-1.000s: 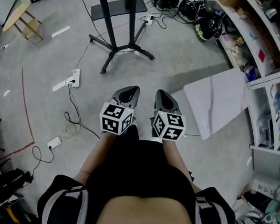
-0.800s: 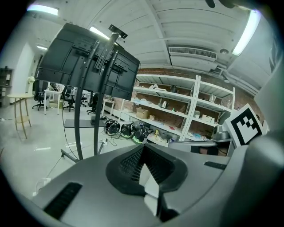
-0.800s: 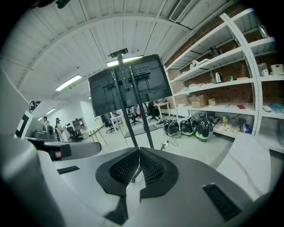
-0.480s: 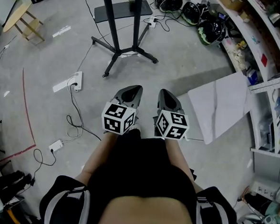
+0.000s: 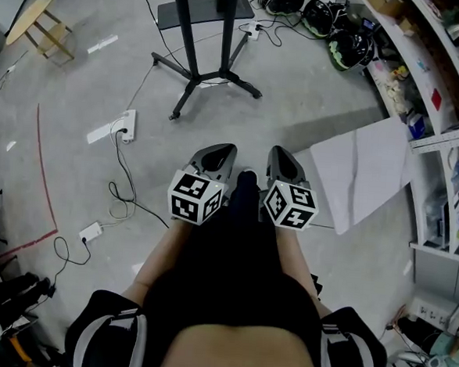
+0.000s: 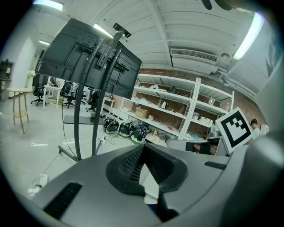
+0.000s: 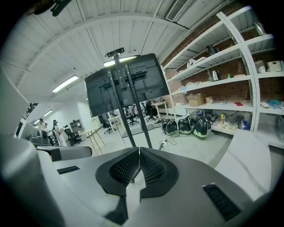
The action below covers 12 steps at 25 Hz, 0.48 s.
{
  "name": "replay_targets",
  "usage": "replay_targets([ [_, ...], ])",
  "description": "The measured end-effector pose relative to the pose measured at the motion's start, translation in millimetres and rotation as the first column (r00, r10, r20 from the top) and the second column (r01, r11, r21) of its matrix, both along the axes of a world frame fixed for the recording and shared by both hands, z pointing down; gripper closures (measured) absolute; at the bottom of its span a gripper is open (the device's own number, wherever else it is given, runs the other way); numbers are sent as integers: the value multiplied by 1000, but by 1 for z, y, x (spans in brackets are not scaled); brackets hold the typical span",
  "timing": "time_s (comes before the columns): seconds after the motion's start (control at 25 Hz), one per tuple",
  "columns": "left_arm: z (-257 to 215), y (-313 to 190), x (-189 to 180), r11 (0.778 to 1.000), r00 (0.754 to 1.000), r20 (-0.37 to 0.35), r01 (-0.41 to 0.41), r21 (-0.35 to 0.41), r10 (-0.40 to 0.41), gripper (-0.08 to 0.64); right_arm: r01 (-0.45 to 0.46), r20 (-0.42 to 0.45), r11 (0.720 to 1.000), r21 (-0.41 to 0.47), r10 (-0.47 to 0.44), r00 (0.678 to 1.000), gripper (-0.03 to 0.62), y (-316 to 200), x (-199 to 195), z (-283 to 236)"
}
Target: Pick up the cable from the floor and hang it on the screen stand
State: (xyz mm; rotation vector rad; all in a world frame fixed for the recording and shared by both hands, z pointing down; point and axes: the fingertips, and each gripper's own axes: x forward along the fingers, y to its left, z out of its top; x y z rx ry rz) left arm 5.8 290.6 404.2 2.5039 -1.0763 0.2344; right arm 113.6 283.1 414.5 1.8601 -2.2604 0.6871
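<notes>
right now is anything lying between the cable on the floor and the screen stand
Nothing visible does. Bare floor runs from the black cable to the screen stand; only the white power strip lies flat at the cable's upper end.

screen stand (image 5: 198, 78): top cut by upper edge | shelf items (image 5: 391, 85): too small to tell

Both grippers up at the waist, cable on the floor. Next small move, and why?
Probably lower the left gripper toward the black cable looped on the floor to the person's left, opening its jaws on the way. It and the right gripper are shut and empty, and the cable lies untouched on the left side, short of the screen stand.
</notes>
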Motion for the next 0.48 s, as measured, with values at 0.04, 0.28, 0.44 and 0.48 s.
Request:
replay_targets([
  [0.04,2,-1,0,1000,1000,3,0,-4,0,560,-7,4,1000,-4,7,1000,568,-2,3,1],
  [0.28,1,-21,0,1000,1000,3,27,0,-27,560,-3,6,1000,14,3,1000,568,-26,11,-3],
  [0.44,4,-41,1,999,999,6,36,-2,-36,560,22,-1,1000,21,-22,1000,568,-47,7,-2],
  [0.48,4,-49,1,999,999,5,38,-4,-38,560,24,-3,999,23,-24,1000,568,-54,7,-2],
])
